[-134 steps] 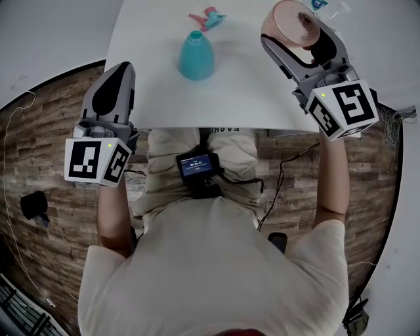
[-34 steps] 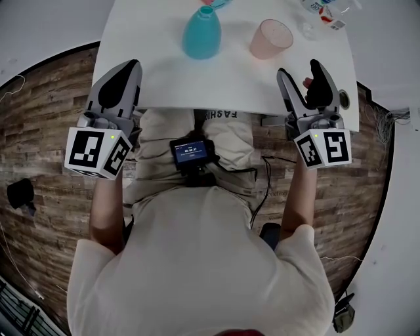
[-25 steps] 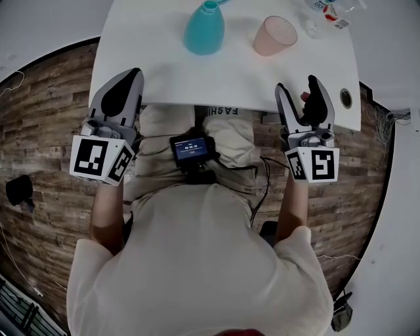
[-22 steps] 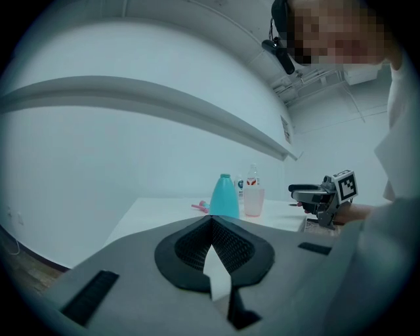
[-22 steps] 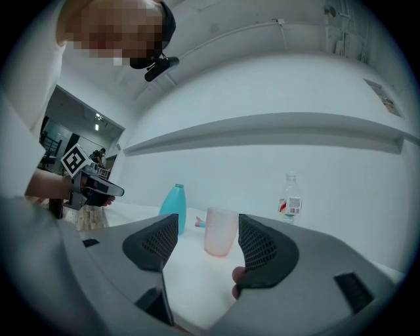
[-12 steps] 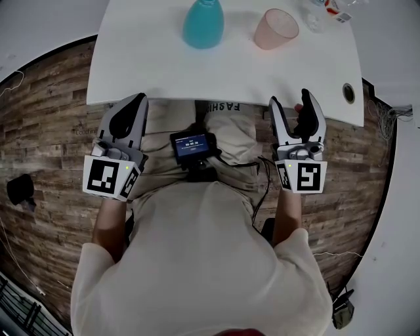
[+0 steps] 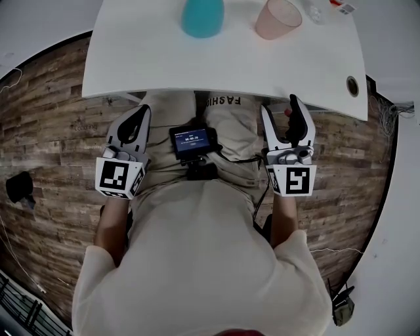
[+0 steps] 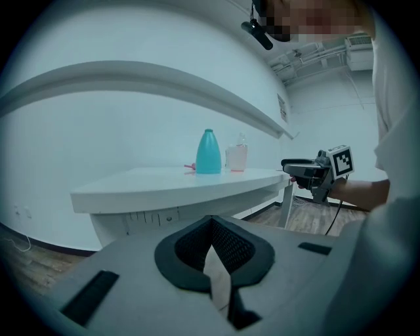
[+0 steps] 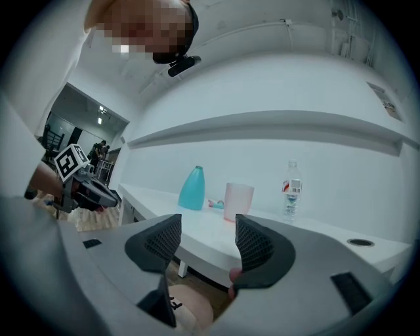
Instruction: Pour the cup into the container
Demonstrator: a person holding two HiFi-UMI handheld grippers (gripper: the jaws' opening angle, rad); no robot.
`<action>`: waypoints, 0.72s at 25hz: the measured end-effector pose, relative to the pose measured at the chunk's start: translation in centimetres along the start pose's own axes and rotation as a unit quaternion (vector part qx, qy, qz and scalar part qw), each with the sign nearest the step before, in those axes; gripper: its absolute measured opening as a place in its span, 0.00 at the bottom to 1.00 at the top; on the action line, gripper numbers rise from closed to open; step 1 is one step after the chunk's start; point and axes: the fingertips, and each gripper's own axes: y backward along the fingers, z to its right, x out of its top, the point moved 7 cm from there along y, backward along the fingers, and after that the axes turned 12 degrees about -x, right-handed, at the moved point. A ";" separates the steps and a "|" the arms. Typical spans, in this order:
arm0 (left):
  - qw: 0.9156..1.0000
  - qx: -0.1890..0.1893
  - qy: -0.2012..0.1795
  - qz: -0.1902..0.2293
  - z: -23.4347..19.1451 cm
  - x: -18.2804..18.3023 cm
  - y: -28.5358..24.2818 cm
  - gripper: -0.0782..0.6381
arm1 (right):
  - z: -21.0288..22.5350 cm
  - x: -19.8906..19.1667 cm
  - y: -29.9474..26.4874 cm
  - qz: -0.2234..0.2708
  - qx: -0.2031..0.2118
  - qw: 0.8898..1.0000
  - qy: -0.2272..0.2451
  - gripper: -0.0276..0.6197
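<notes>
- The pink cup [image 7: 279,18] stands upright on the table [image 7: 216,65], near its far edge and toward its right side. No tongs touch it.
- The teal container [image 7: 202,16] is on the same table, also near the far edge but closer to the middle. It is apart from the cup.
- We judge the cup to be thin plastic: light, a little springy under a squeeze, and smooth enough to slide in the pads.
- Its wall tapers toward the base, so a low grip could let it slip. We would take it across the middle of the wall, below the rim, with gentle pressure.
- We cannot tell from here whether anything is inside it.
- The container narrows to a small neck, so we expect pouring to need a slow tilt right over that opening.
- The left gripper [image 7: 136,121] hangs off the table's near edge, its jaws together on nothing.
- The right gripper [image 7: 280,110] is also off the near edge. Its jaws stand apart and have just been closing, with nothing between them.
</notes>
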 end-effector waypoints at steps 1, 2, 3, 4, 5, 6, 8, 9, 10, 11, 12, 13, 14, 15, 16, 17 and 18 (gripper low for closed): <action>1.000 0.000 0.000 -0.004 0.0 -0.5 -0.1 0.12 | -0.3 -0.4 0.1 -0.004 0.001 1.000 -0.002 0.45; 1.000 -0.001 0.001 -0.008 0.1 -1.0 -0.3 0.12 | -0.5 -0.9 0.2 -0.009 0.002 1.000 -0.004 0.45; 1.000 -0.002 0.003 -0.012 0.1 -1.5 -0.4 0.12 | -0.8 -1.4 0.3 -0.014 0.004 1.000 -0.007 0.45; 1.000 -0.002 0.005 -0.016 0.1 -1.9 -0.6 0.12 | -1.0 -1.9 0.4 -0.019 0.006 1.000 -0.010 0.44; 1.000 -0.003 0.007 -0.019 0.1 -2.3 -0.7 0.12 | -1.2 -2.4 0.4 -0.024 0.010 1.000 -0.013 0.44; 1.000 -0.003 0.009 -0.022 0.0 -2.7 -0.9 0.12 | -1.5 -2.9 0.5 -0.029 0.014 0.999 -0.016 0.44; 1.000 -0.005 0.019 -0.024 -0.2 -3.3 -1.2 0.12 | -1.8 -3.9 0.4 -0.038 0.022 0.999 -0.028 0.43; 0.999 -0.006 0.026 -0.024 -0.3 -3.5 -1.3 0.12 | -1.8 -4.5 0.3 -0.043 0.025 0.998 -0.039 0.42; 0.999 -0.007 0.032 -0.025 -0.5 -3.8 -1.5 0.12 | -1.8 -5.1 0.3 -0.049 0.028 0.997 -0.055 0.42; 0.999 -0.006 0.035 -0.026 -0.6 -4.0 -1.6 0.12 | -1.7 -5.7 0.2 -0.054 0.030 0.995 -0.074 0.42; 0.999 -0.005 0.037 -0.028 -0.6 -4.2 -1.7 0.12 | -1.7 -6.2 0.2 -0.059 0.032 0.993 -0.092 0.42; 0.999 -0.004 0.038 -0.030 -0.6 -4.3 -1.8 0.12 | -1.5 -6.7 0.1 -0.064 0.034 0.992 -0.108 0.42; 0.999 -0.003 0.039 -0.032 -0.7 -4.5 -1.8 0.12 | -1.4 -7.1 0.1 -0.067 0.035 0.990 -0.123 0.41; 0.999 -0.002 0.039 -0.033 -0.7 -4.6 -1.8 0.12 | -1.3 -7.5 0.1 -0.071 0.036 0.987 -0.136 0.41; 0.999 -0.001 0.040 -0.035 -0.8 -4.7 -1.8 0.12 | -1.1 -7.8 0.0 -0.075 0.038 0.985 -0.150 0.41; 0.999 0.000 0.040 -0.036 -0.9 -4.8 -1.9 0.12 | -0.9 -8.1 -0.1 -0.079 0.039 0.982 -0.164 0.41; 0.998 0.001 0.041 -0.037 -0.9 -4.8 -1.9 0.12 | -0.7 -8.5 -0.1 -0.084 0.041 0.980 -0.178 0.41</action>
